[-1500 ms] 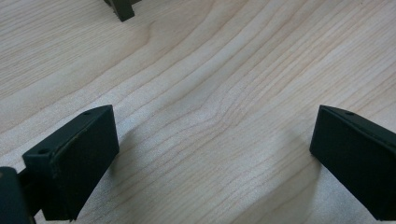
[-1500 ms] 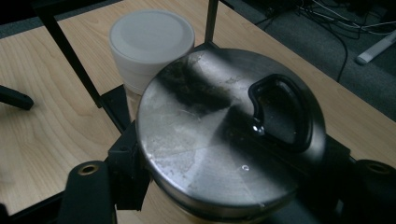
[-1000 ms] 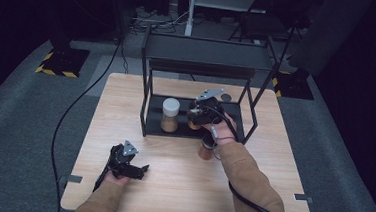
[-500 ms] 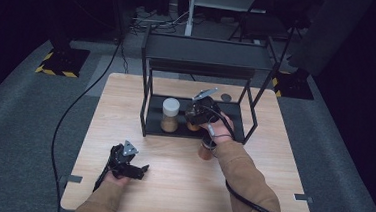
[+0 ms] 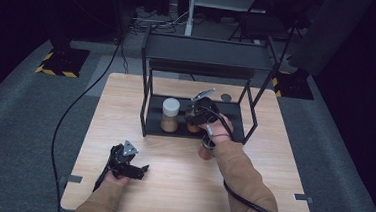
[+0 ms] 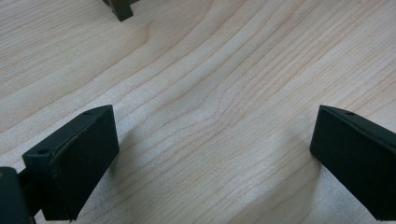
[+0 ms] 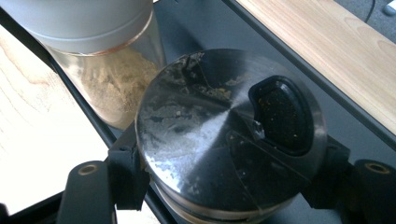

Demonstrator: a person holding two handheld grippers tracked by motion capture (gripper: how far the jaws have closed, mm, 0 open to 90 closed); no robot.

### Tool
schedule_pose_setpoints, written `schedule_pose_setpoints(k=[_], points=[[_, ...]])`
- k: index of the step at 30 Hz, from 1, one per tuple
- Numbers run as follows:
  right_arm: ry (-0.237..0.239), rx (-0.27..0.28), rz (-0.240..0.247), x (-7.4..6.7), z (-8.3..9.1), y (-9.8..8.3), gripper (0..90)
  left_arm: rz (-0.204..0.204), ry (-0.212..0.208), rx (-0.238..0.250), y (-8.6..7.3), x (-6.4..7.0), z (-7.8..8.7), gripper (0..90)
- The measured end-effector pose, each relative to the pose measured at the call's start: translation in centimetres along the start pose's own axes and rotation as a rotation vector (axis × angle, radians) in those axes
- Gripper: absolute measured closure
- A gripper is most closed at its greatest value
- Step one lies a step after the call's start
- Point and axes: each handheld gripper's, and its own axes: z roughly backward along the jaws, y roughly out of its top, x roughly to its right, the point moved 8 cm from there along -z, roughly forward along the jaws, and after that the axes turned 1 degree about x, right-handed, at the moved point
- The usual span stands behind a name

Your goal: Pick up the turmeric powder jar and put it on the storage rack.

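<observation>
My right gripper (image 5: 195,112) is shut on a spice jar with a round metal lid (image 7: 224,135), its jaws pressing on both sides just below the lid. It holds the jar over the lower shelf (image 5: 232,120) of a black wire rack (image 5: 204,62). Close beside it on that shelf stands a white-capped jar of tan powder (image 5: 170,116) (image 7: 93,46). My left gripper (image 5: 132,168) rests near the table's front left, open, with bare wood between its jaws (image 6: 215,158).
Another brown jar (image 5: 205,151) stands on the table just in front of the rack, under my right wrist. The rack's posts and top shelf enclose the lower shelf. A small round disc (image 5: 225,96) lies behind the rack. A cable (image 5: 75,113) trails off the table's left.
My right gripper has shifted a little left with the metal-lidded jar, closer to the white-capped jar. The left gripper has stayed where it was.
</observation>
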Motion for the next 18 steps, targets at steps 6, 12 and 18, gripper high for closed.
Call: schedule_pose_setpoints(k=[6,12,18], points=[[0.003,-0.002,-0.013,0.17,-0.16,-0.15,31.3,0.0,0.0,0.0,0.0,0.0,0.0,0.7],[0.011,-0.014,-0.016,0.35,-0.37,-0.29,31.2,0.0,0.0,0.0,0.0,0.0,0.0,0.7],[0.019,-0.001,-0.039,0.55,-0.46,-0.64,31.2,0.0,0.0,0.0,0.0,0.0,0.0,0.7]])
